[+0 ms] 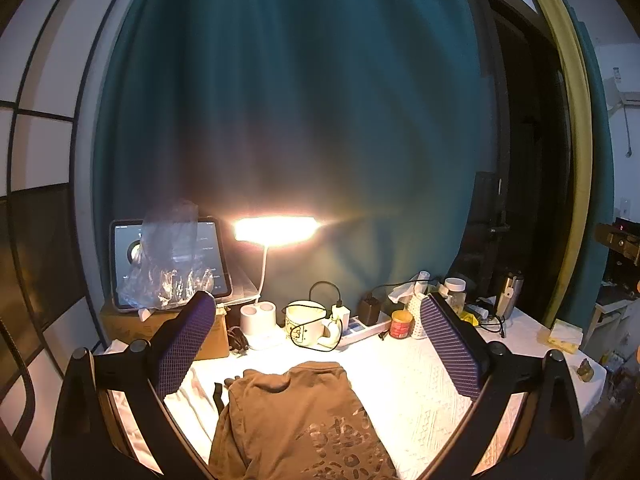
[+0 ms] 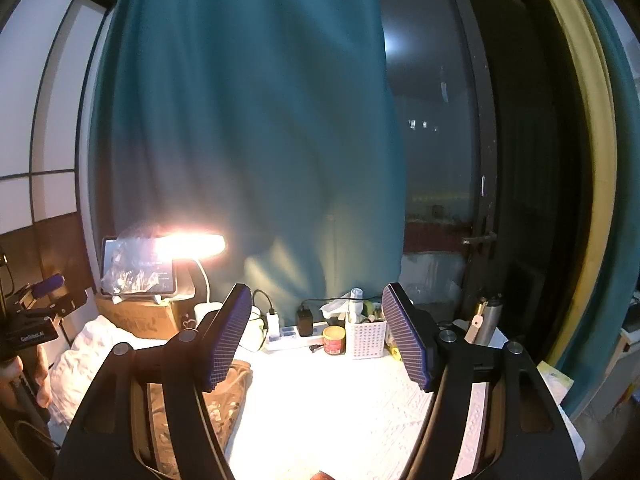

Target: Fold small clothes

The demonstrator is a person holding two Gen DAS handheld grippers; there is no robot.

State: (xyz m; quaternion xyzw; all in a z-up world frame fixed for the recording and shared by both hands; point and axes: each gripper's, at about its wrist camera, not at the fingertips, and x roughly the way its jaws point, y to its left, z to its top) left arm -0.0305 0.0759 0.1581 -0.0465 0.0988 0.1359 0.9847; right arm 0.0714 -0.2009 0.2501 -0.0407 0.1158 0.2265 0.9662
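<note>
A small brown garment with a pale print lies folded on the white textured table cover. My left gripper hovers above its far end, open, with nothing between the purple pads. In the right wrist view the same brown garment shows at the lower left, partly behind the left finger. My right gripper stands open over bare cover to the garment's right, holding nothing. The left gripper appears at the far left edge of that view, held by a hand.
A lit desk lamp, a tablet under a plastic bag on a cardboard box, a mug, a power strip, a red tin, a white basket and a steel bottle line the back. A teal curtain hangs behind.
</note>
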